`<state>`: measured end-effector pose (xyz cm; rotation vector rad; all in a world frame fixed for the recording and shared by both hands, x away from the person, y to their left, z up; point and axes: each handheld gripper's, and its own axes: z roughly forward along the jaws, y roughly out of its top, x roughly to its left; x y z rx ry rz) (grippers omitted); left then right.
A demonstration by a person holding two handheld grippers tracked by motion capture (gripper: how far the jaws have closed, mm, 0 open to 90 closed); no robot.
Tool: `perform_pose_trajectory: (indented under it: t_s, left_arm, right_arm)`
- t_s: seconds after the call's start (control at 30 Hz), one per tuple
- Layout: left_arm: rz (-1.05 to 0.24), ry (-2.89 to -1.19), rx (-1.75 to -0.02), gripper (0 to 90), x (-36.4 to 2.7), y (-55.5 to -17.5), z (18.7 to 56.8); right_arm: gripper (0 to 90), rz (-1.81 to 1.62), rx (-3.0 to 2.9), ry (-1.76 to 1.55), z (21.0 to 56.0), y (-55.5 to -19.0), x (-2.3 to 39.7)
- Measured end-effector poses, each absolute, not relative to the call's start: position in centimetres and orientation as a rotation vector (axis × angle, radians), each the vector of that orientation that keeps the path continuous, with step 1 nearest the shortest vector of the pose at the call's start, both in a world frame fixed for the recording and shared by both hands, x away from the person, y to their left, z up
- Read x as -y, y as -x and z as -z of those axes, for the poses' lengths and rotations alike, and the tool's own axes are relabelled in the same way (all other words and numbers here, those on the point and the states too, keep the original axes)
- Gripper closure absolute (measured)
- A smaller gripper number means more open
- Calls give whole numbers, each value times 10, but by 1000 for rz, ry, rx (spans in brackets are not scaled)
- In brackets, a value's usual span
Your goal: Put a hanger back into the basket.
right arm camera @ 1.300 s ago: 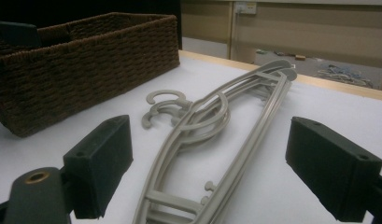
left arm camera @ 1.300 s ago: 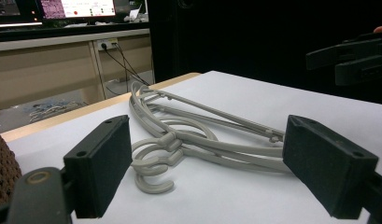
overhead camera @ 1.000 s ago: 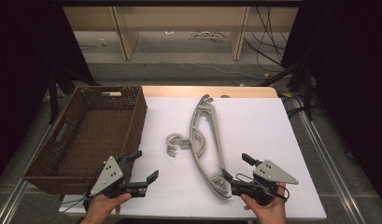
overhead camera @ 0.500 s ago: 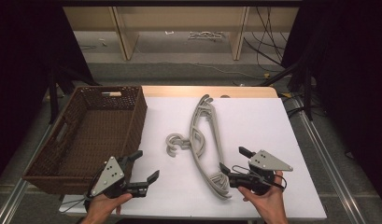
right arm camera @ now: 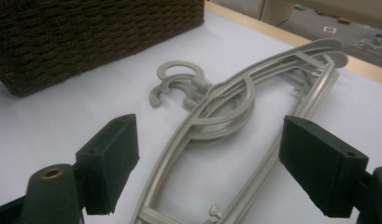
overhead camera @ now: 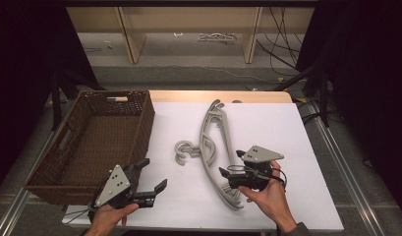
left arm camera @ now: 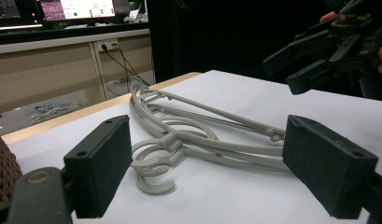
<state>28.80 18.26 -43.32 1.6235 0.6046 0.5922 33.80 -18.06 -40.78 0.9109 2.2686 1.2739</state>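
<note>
Now, with your right tongs (overhead camera: 229, 174) wide and empty over the grey hangers (overhead camera: 214, 142) lying right of the basket (overhead camera: 139, 128), straddle one arm squarely before closing, left tongs (overhead camera: 152, 177) wide too.

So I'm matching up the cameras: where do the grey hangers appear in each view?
High view: grey hangers lie mid-table, right of the basket.
Left gripper view: centre.
Right gripper view: centre, running up to the right.
Shared landmark: their hooks.

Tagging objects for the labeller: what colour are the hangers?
Light grey hangers, clearest in the right gripper view.
</note>
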Motion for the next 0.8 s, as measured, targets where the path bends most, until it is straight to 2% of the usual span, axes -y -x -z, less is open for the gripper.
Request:
perform_pose_trajectory:
  t_s: [0.57,0.8]
  left_arm:
    - [-597,-1630,-593,160,-181,-287,433]
    - [-593,-1628,-591,160,-180,-287,433]
  right_arm:
    - [257,-1067,-2466,-915,418,-369,146]
    - [305,-972,-2547,-933,427,-379,131]
